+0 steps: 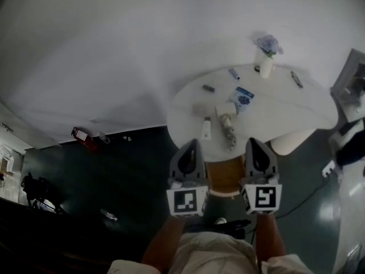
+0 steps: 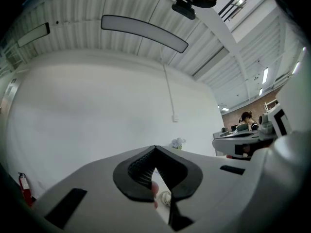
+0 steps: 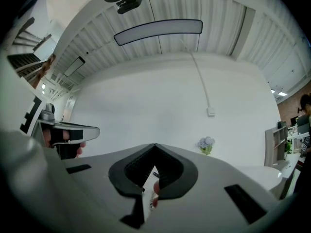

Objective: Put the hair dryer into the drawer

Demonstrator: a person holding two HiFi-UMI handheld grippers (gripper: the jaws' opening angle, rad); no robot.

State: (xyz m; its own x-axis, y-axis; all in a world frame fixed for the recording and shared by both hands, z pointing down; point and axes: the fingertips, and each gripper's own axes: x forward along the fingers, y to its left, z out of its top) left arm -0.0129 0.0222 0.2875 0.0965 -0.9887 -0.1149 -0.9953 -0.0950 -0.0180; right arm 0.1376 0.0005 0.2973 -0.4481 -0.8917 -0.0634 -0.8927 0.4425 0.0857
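Observation:
The white hair dryer (image 1: pixel 224 109) lies on the round white table (image 1: pixel 285 110), and its coiled cord (image 1: pixel 229 133) trails toward the near edge. A brown wooden drawer-like piece (image 1: pixel 226 176) shows under that edge, between my two grippers. My left gripper (image 1: pixel 193 144) is shut and empty, with its tips at the table's near rim, left of the cord. My right gripper (image 1: pixel 254 142) is also shut and empty, to the right of the cord. In the left gripper view the left gripper's (image 2: pixel 155 152) jaws meet, and a bit of cord (image 2: pixel 166 197) shows through the slit. The right gripper's (image 3: pixel 155 149) jaws also meet in the right gripper view.
On the table are a white bottle (image 1: pixel 206 129), a blue-printed packet (image 1: pixel 244 97), a vase of flowers (image 1: pixel 267 56), a pen (image 1: pixel 296 79) and two small dark items. A fire extinguisher (image 1: pixel 82 136) stands by the wall. White equipment (image 1: pixel 351 124) stands at the right.

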